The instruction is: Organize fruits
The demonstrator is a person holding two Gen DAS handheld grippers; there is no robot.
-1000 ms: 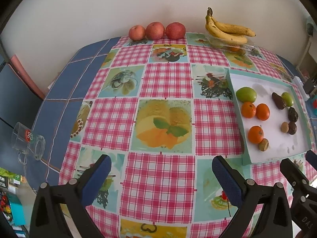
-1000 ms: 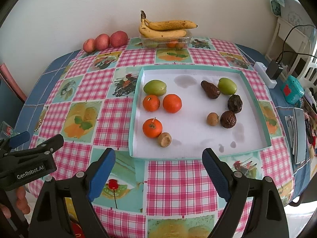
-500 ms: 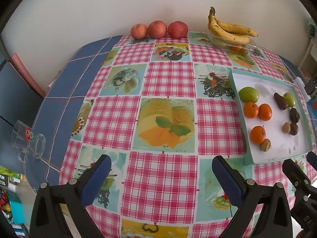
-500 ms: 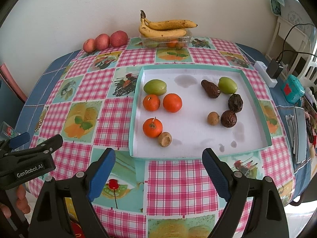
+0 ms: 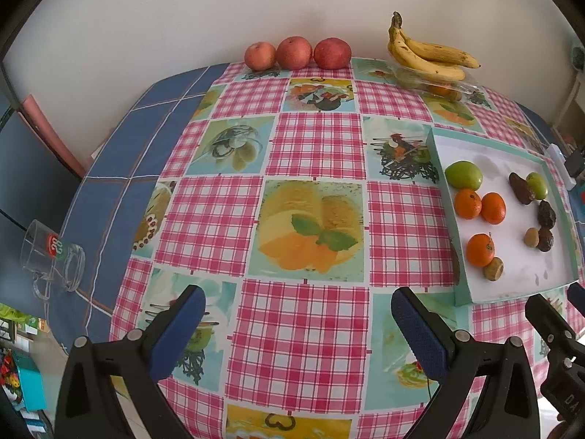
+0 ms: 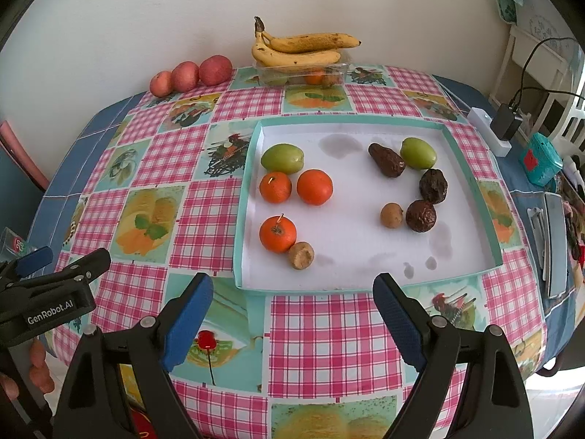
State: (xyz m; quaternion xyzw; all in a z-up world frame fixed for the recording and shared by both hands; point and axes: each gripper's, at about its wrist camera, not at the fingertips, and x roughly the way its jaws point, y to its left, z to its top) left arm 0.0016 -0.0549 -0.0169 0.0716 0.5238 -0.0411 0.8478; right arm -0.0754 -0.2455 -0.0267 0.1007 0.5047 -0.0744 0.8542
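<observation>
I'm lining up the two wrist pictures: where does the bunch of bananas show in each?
Left wrist view: bananas at the top right, by the wall.
Right wrist view: bananas at the top centre, atop a clear box.
Shared landmark: the three red apples to their left.

The checked tablecloth (image 5: 310,153) lies bare through its middle, open for a gripper to pass. The tray (image 6: 471,168) fills the right side, its raised rim a barrier; apples (image 5: 294,53) and bananas (image 6: 303,49) line the back edge.
</observation>
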